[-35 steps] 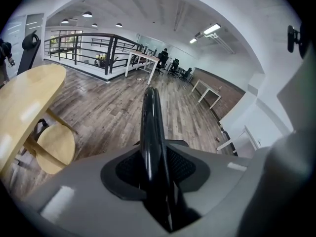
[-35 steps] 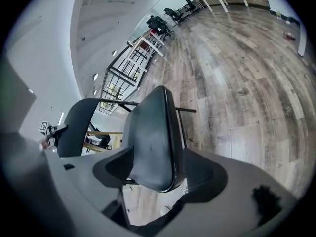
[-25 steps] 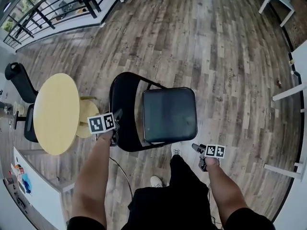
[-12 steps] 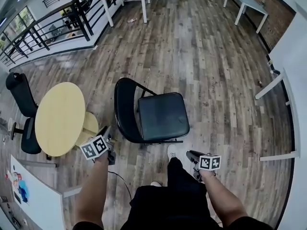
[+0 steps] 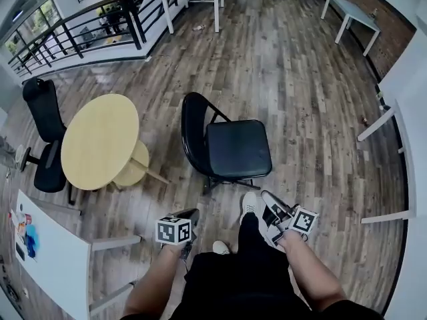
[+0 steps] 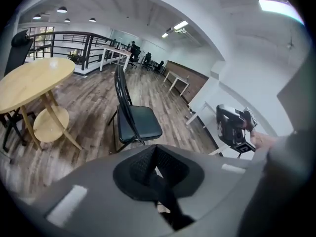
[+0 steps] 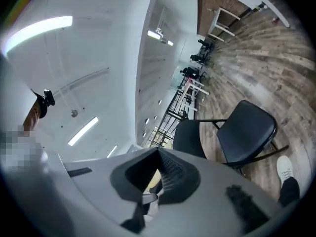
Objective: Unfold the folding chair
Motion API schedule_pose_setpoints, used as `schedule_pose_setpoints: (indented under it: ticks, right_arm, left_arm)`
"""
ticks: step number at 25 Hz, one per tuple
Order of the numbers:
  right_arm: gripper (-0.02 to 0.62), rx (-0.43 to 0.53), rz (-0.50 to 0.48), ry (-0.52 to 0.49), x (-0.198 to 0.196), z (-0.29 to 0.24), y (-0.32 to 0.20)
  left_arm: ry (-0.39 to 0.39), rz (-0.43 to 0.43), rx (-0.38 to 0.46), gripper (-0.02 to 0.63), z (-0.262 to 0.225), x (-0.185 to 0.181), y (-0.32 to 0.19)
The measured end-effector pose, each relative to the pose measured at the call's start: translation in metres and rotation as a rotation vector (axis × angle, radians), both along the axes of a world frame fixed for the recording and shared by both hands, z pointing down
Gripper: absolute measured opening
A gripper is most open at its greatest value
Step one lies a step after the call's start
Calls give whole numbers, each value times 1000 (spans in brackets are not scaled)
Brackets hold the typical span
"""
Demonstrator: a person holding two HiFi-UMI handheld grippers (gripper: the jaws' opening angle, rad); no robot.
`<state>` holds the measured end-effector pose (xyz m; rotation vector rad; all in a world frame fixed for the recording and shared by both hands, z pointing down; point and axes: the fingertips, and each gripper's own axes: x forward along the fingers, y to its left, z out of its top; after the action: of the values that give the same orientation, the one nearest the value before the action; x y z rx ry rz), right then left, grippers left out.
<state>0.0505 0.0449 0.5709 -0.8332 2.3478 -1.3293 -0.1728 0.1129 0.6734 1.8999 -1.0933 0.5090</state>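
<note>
The black metal folding chair with padded seat [image 5: 238, 150] stands opened near the round yellow wooden table [image 5: 100, 139], clear of both grippers; left gripper [image 5: 189, 214] and right gripper [image 5: 268, 204] have just closed, jaws together on nothing; a frame not fully spread could fold under load

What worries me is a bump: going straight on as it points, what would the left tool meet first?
Probably the folding chair, ahead of the left tool, whose jaws have just closed on nothing; depth is unclear, so perhaps the floor beside it.
</note>
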Motion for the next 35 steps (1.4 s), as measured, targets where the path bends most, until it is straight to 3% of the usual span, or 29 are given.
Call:
schedule_pose_setpoints:
  ticks: [3, 9, 14, 17, 23, 27, 35]
  right_arm:
    - [6, 29, -91, 94, -25, -33, 18]
    - [5, 181, -196, 378, -40, -62, 44]
    - [5, 214, -196, 468, -35, -80, 53]
    - [5, 287, -210, 527, -26, -101, 63]
    - [5, 473, -259, 525, 13, -151, 81]
    - [5, 458, -257, 513, 49, -153, 85]
    - [5, 421, -268, 519, 110, -134, 89]
  left_arm:
    - [58, -21, -9, 6, -20, 14, 31]
    - [-18, 110, 67, 6, -49, 42, 73]
    - [17, 26, 103, 6, -77, 53, 86]
    - [12, -11, 169, 6, -104, 59, 77]
    - [38, -87, 332, 6, -168, 101, 44]
    - [55, -106, 392, 8, -195, 140, 46]
    - [-14, -123, 400, 8, -201, 183, 57]
